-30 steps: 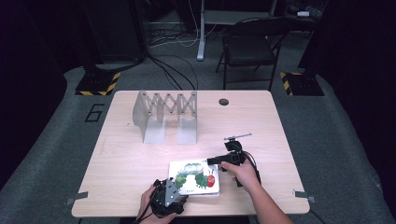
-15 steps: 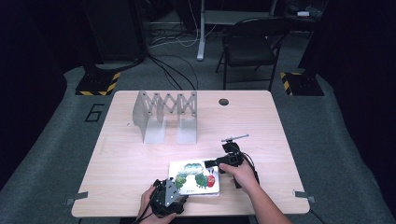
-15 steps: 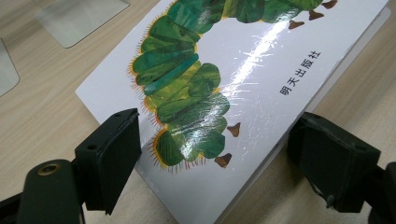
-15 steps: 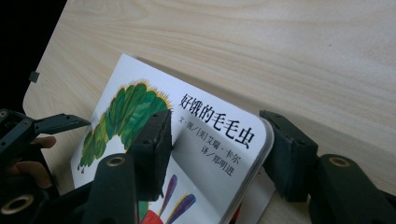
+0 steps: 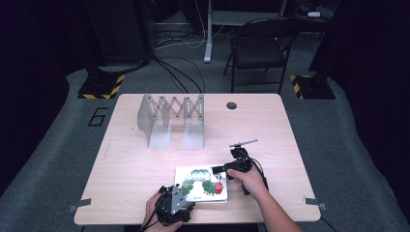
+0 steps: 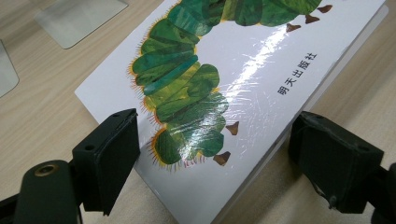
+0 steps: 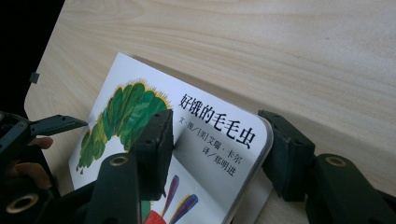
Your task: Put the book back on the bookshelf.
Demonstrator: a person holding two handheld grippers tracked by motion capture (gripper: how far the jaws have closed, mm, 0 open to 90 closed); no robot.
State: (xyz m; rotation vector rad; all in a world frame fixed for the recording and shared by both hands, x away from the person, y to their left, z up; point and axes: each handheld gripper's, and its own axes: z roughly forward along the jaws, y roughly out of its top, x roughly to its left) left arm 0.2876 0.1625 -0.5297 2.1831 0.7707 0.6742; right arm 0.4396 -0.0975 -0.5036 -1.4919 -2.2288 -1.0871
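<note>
A white board book (image 5: 200,186) with a green caterpillar on its cover lies near the table's front edge. My left gripper (image 5: 173,204) is at the book's near left corner. In the left gripper view that corner of the book (image 6: 233,70) runs in between the jaws, which bear on its two edges, so the left gripper (image 6: 219,137) is shut on it. My right gripper (image 5: 225,169) is at the far right corner. Its jaws have just been closing: one lies over the book's cover (image 7: 140,107) and the other stands just outside the rounded corner. The right gripper (image 7: 219,140) is open.
A grey metal expanding rack (image 5: 171,118) stands upright at the back left of the wooden table (image 5: 270,130). A dark round grommet (image 5: 231,105) sits near the far edge. A folding chair (image 5: 261,48) and cables are on the floor beyond.
</note>
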